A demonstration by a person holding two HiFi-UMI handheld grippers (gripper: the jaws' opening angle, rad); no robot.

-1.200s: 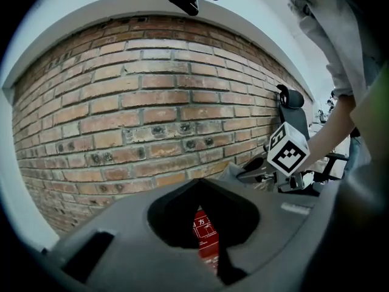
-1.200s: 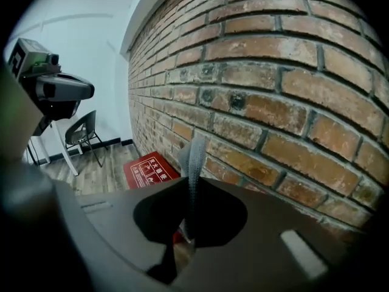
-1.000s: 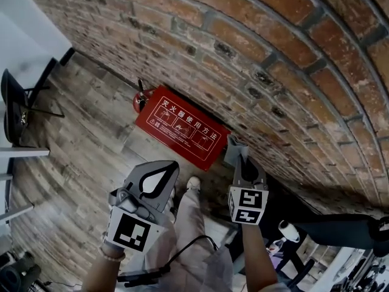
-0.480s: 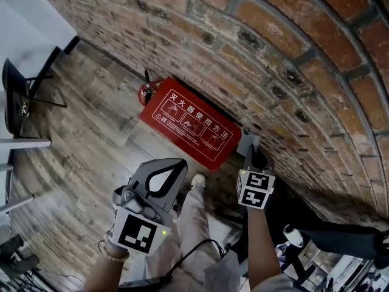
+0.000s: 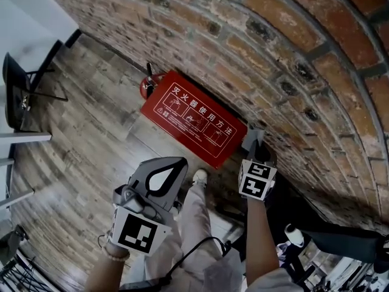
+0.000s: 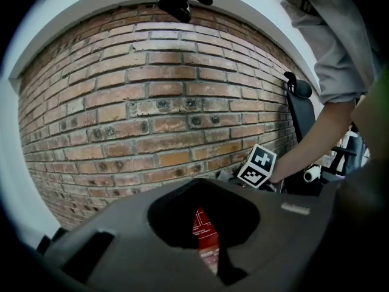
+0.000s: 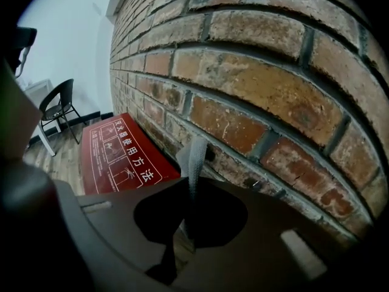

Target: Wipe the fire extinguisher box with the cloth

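The red-brown brick wall (image 5: pixel 273 53) fills the upper part of the head view, and grey-brown wooden plank flooring (image 5: pixel 85 126) runs along its foot. The flat red fire extinguisher box with white printed instructions (image 5: pixel 193 118) lies on that flooring against the base of the wall. A small red extinguisher cylinder (image 5: pixel 148 85) stands at its left end. Judged from this, the task is at the approach step: no contact between cloth and box is visible, and wiping has not begun. The right arm is extended forward and downward. It places the right gripper (image 5: pixel 254 140) above the right-hand end of the box, close to the brickwork. Its jaws are clamped on a strip of grey woven cloth (image 7: pixel 193 154), which projects beyond the tips towards the wall. The left arm is bent and held nearer the body. The left gripper (image 5: pixel 163 176) is short of the box and pointed towards it, its jaws drawn almost together to a thin slit, with nothing held. The next move appears to call for lowering the right gripper until the cloth lies flat on the printed lid. The cloth would then be drawn along the lid's length, with care that the jaw tips do not scrape the surface.
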